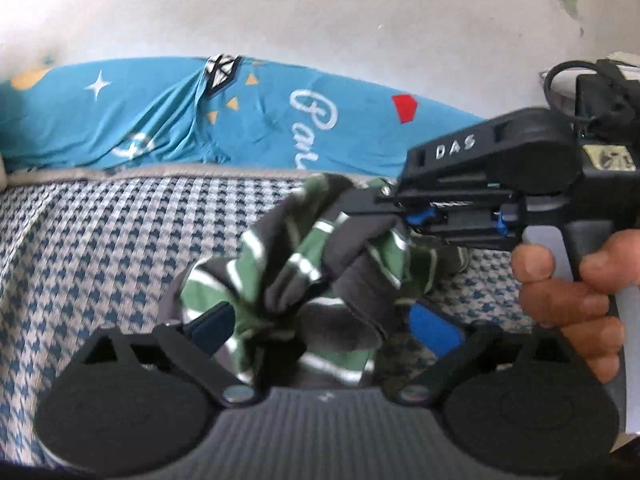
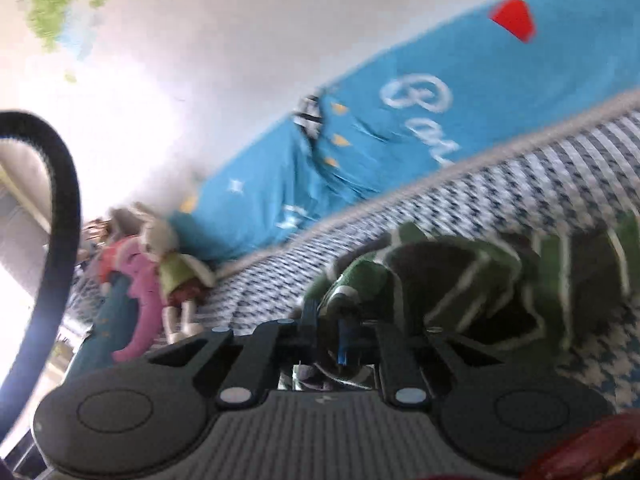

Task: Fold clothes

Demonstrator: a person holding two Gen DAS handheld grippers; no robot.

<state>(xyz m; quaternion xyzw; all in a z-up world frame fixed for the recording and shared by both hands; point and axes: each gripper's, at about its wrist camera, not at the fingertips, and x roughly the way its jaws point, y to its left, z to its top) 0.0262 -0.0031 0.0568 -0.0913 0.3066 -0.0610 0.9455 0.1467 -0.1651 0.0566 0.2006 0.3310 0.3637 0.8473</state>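
A green and dark grey striped garment (image 1: 304, 276) hangs bunched above the checked bed cover (image 1: 100, 240). My left gripper (image 1: 324, 326) stands open, its blue pads (image 1: 434, 328) wide apart on either side of the cloth and not pressing it. My right gripper (image 1: 352, 200) comes in from the right, held by a person's hand (image 1: 560, 288), and is shut on the upper fold of the garment. In the right wrist view the right gripper (image 2: 328, 320) pinches the garment (image 2: 460, 280), which trails off to the right over the bed cover (image 2: 520, 168).
A turquoise pillow (image 1: 240, 120) with white lettering lies along the white wall behind the bed. Soft toys (image 2: 176, 268) and a pink toy (image 2: 140, 304) sit at the bed's left end. A black cable (image 2: 60, 200) loops at the left edge.
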